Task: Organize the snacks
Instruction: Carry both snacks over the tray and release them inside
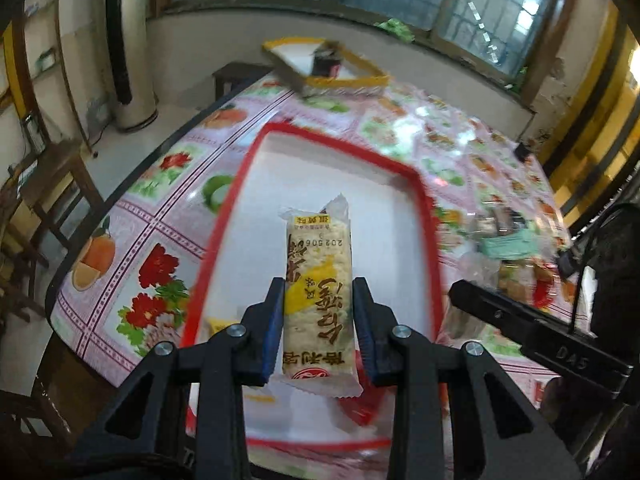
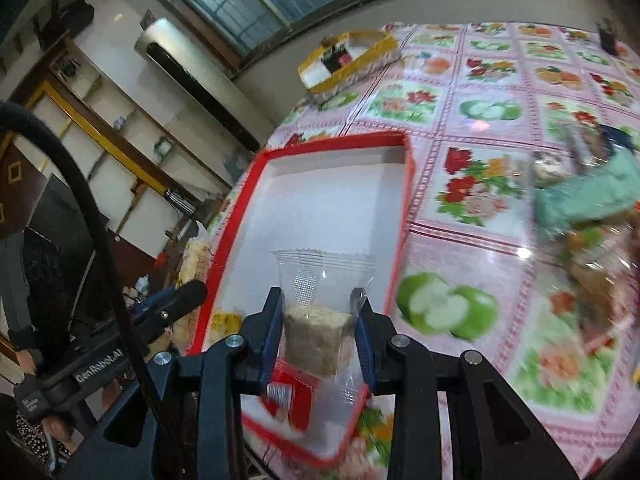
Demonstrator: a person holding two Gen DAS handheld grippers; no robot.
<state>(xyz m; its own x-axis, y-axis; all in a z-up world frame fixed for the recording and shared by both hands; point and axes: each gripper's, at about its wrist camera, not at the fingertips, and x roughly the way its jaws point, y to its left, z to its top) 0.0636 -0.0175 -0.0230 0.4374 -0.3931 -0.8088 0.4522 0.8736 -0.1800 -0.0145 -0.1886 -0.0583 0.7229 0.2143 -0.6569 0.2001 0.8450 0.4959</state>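
My left gripper point(image 1: 319, 292) is shut on a long cream rice-cracker bar point(image 1: 318, 264) with yellow print, held above the white floor of a red-rimmed tray point(image 1: 224, 220). My right gripper point(image 2: 318, 300) is shut on a clear packet point(image 2: 320, 324) with a beige block inside, over the near end of the same red-rimmed tray point(image 2: 400, 208). In that tray lie a red packet point(image 2: 288, 396) and a yellow packet point(image 2: 224, 324). One finger of my right gripper point(image 1: 472, 300) shows at the right of the left wrist view.
A yellow-rimmed tray point(image 1: 360, 76) holding a dark packet stands at the table's far edge, also seen as the yellow-rimmed tray point(image 2: 352, 60). A blurred heap of loose snacks point(image 2: 592, 208) lies to the right on the flowered tablecloth point(image 2: 480, 100). Wooden chairs point(image 1: 52, 200) stand left of the table.
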